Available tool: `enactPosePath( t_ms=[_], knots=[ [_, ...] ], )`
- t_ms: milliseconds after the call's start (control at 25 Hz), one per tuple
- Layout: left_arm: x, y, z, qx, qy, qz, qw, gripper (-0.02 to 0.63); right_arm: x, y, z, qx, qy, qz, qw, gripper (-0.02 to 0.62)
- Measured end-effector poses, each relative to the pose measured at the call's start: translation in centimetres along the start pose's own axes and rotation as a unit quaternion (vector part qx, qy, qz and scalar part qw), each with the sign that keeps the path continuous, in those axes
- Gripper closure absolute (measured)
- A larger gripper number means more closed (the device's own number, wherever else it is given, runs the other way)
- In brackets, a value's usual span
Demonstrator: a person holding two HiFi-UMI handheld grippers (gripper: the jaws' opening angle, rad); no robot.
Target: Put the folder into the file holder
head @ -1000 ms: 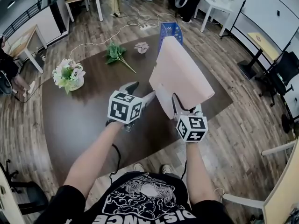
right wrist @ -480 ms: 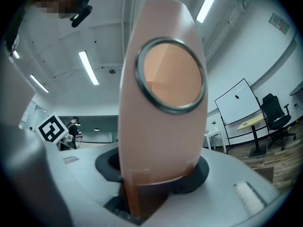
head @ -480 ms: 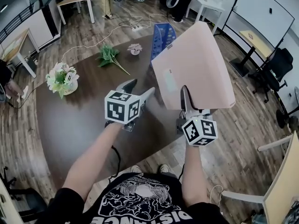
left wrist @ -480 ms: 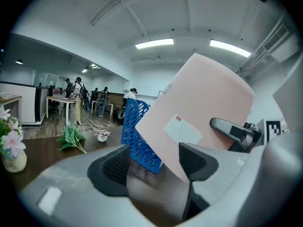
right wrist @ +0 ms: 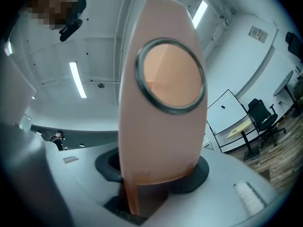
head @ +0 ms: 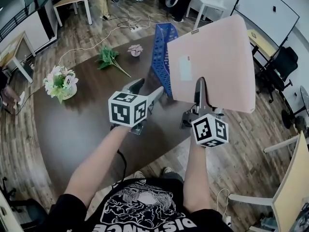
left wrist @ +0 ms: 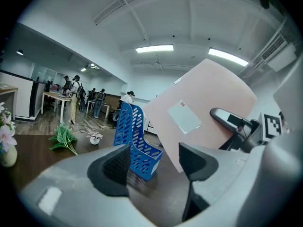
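- My right claw [head: 199,94] grips the lower edge of the thin pink plastic folder [head: 215,57], which stands upright above it.
- My left claw [head: 145,90] is open and empty.
- I judge the folder light, stiff and slippery; hold the low edge firmly.

In the head view the folder [head: 212,62] covers the right side of the file holder [head: 159,57] and the far jaw of the right tongs [head: 199,94]. Its white label [head: 186,67] is too small to read. In the right gripper view the folder fills the middle and hides whatever lies ahead. In the left gripper view the flowers [left wrist: 4,136] are cut off by the left edge, and the people [left wrist: 75,86] far back are too small to make out.
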State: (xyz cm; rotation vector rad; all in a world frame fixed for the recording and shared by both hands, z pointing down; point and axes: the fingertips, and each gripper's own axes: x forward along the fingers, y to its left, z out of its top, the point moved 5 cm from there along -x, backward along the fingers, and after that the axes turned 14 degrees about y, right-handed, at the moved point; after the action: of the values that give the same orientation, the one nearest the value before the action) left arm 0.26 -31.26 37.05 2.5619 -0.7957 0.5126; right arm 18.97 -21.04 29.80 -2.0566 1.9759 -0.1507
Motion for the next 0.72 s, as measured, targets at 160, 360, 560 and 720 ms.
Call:
enactPosePath(
  t_ms=[160,360,560,720],
  knots=[
    [0.4,-0.4,-0.1,-0.004,-0.002,-0.002,1.0000,0.278,0.2,-0.1,1.4,-0.010,-0.017,-0.001,1.000,0.396],
    [1.8,-0.3,0.4,-0.011,-0.006,0.001,0.9999,0.278,1.6,-0.8,2.0,-0.030,-0.021,0.001,0.999,0.396],
    [3.7,0.0,1.0,-0.022,-0.003,0.022,0.9995,0.278,3.9,-2.2,2.5,-0.037,-0.013,0.019,0.999,0.396],
    [5.2,0.3,1.6,-0.032,-0.005,0.038,0.9988,0.278,6.2,-3.3,2.7,-0.047,-0.006,0.036,0.998,0.396]
  ],
)
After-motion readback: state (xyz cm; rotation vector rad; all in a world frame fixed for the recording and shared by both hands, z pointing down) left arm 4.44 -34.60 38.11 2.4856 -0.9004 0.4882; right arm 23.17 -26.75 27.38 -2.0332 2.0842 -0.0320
